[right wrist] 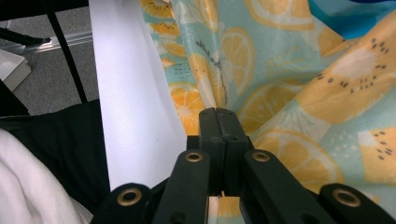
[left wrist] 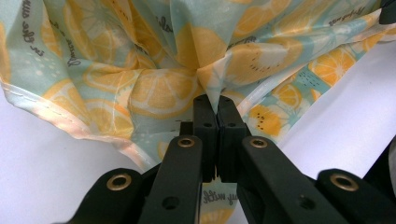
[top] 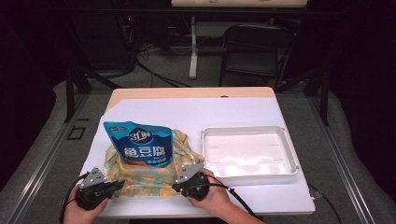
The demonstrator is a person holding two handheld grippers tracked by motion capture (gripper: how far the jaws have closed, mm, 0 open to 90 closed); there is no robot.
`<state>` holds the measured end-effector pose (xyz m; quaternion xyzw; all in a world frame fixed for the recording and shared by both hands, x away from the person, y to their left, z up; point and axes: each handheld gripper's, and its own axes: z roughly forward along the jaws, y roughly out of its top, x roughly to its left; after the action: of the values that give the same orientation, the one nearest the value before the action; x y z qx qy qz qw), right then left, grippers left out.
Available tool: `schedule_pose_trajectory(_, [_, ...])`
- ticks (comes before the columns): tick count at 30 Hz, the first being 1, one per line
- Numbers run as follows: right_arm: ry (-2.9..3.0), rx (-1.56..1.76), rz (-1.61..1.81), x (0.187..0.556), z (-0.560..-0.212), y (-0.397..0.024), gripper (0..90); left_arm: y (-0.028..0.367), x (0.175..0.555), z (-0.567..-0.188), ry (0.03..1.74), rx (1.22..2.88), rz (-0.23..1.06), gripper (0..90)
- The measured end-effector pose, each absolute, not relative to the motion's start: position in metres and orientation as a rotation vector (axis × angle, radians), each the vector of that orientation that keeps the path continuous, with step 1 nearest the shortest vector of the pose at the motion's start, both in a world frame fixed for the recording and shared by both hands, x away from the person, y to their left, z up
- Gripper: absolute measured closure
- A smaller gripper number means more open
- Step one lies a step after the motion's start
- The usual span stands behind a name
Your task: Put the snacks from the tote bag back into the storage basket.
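Note:
A blue snack pouch lies on a cloth printed with lemon slices at the table's front left. My left gripper is at the cloth's near left corner. In the left gripper view its jaws are shut, pinching a fold of the cloth. My right gripper is at the near right corner, and its jaws are likewise shut on a bunched fold of the cloth. A strip of the blue pouch shows beyond that fold. Both corners look lifted slightly off the table.
An empty white tray sits on the white table to the right of the cloth. A dark chair and table legs stand on the floor beyond the far edge. The table's front edge runs just under both hands.

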<state>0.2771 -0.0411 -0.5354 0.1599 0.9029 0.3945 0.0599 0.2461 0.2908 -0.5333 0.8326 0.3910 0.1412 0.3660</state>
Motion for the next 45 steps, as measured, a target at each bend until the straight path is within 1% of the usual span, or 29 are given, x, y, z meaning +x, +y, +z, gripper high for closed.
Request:
schedule_pose_trajectory(2, [2.735, 0.484, 1.195, 0.277, -0.535, -0.042, 90.0, 0.291, 0.246, -0.533, 1.009, 2.136, 0.356, 88.4])
schedule_pose_trajectory(5, [2.726, 0.496, 1.225, 0.278, -0.533, -0.044, 87.2, 0.292, 0.245, -0.533, 1.014, 2.124, 0.362, 85.7])
schedule_pose_trajectory(10, [2.697, 0.513, 1.287, 0.278, -0.527, -0.050, 77.2, 0.295, 0.241, -0.525, 1.009, 2.067, 0.383, 74.0])
schedule_pose_trajectory(11, [2.689, 0.518, 1.303, 0.278, -0.525, -0.051, 76.4, 0.296, 0.240, -0.523, 1.010, 2.048, 0.385, 72.0])
schedule_pose_trajectory(20, [2.601, 0.586, 1.428, 0.281, -0.510, -0.066, 67.6, 0.303, 0.235, -0.512, 1.015, 1.992, 0.425, 60.4])
schedule_pose_trajectory(28, [2.536, 0.634, 1.459, 0.285, -0.502, -0.078, 64.6, 0.312, 0.231, -0.503, 1.024, 1.930, 0.447, 57.4])
schedule_pose_trajectory(32, [2.515, 0.646, 1.464, 0.287, -0.500, -0.081, 63.7, 0.317, 0.230, -0.496, 1.023, 1.892, 0.452, 57.2])
schedule_pose_trajectory(35, [2.505, 0.651, 1.474, 0.288, -0.500, -0.081, 63.4, 0.322, 0.232, -0.492, 1.037, 1.872, 0.427, 56.3])
schedule_pose_trajectory(41, [2.496, 0.650, 1.479, 0.288, -0.498, -0.082, 63.3, 0.322, 0.236, -0.489, 1.038, 1.874, 0.474, 51.5])
schedule_pose_trajectory(45, [2.485, 0.657, 1.487, 0.289, -0.497, -0.084, 63.3, 0.317, 0.243, -0.480, 1.022, 1.883, 0.504, 49.6])
